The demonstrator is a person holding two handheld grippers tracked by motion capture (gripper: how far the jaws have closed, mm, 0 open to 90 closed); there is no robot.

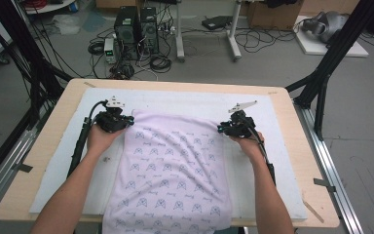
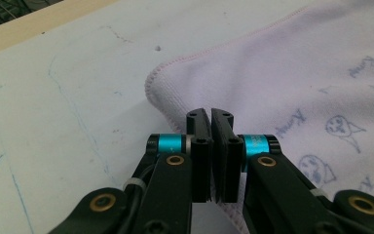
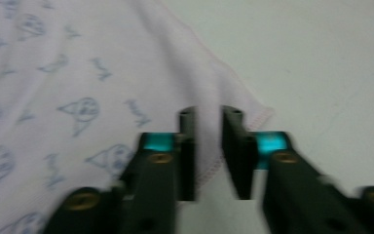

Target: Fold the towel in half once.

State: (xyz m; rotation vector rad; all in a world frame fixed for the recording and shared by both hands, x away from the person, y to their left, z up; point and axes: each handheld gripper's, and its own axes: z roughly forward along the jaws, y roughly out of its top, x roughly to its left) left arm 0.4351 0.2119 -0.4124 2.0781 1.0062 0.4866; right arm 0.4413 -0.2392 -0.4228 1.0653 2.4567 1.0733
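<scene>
Towel (image 1: 168, 165) — our left gripper (image 2: 210, 116) pinches its far-left corner; right gripper (image 3: 209, 117) stands released over the other corner.

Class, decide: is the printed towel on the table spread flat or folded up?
Spread. The towel lies as one open sheet on the white mat, its near edge hanging over the table's front, both far corners at the grippers.

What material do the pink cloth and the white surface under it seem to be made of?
The pink cloth looks like soft terry or microfibre towelling: matte, slightly fuzzy, with a stitched hem and printed blue cartoon figures. The white surface seems to be a thin foam or felt mat, matte, with small dents and blue pen marks; which one is unclear. The table beneath looks like light wood or laminate.
</scene>
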